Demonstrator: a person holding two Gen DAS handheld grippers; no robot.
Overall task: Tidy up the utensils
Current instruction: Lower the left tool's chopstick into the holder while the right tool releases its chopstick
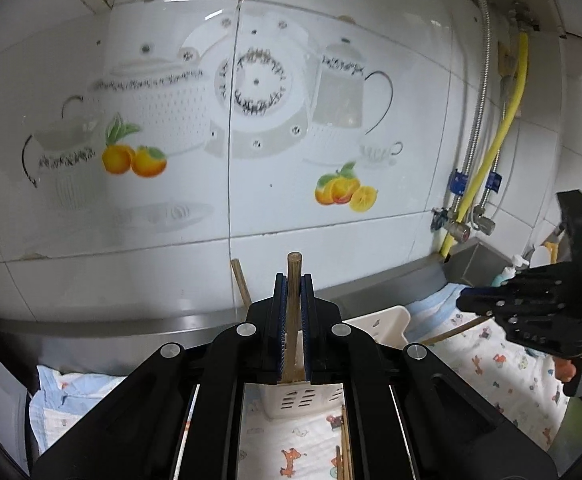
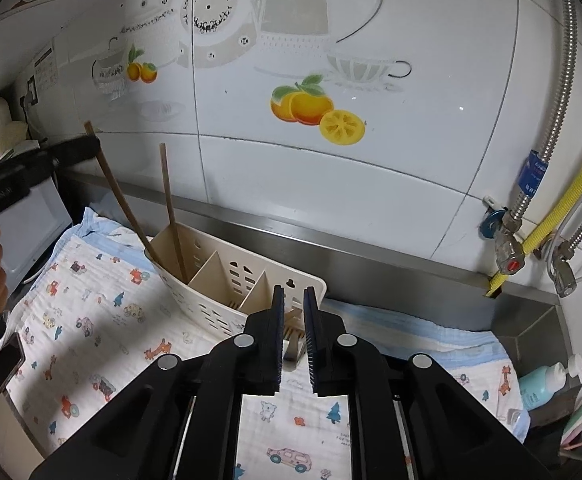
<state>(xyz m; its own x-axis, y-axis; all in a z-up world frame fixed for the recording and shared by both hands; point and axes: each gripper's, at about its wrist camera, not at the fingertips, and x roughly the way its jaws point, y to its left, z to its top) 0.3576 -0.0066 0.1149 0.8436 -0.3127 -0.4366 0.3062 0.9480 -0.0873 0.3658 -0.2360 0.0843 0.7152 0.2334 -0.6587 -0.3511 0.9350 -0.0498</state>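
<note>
Chopstick (image 1: 293, 312) between left gripper (image 1: 294, 292) jaws.

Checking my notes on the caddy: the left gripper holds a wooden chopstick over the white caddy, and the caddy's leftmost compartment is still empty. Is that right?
Not quite. The leftmost compartment of the caddy is not empty: one chopstick already stands in it, as the right wrist view shows. The left gripper does hold a held chopstick.

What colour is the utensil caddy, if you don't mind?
Cream-white caddy with slotted sides, clearest in the right wrist view.

Two chopsticks (image 2: 171, 208) stand in the caddy's (image 2: 211, 276) left compartment.
</note>
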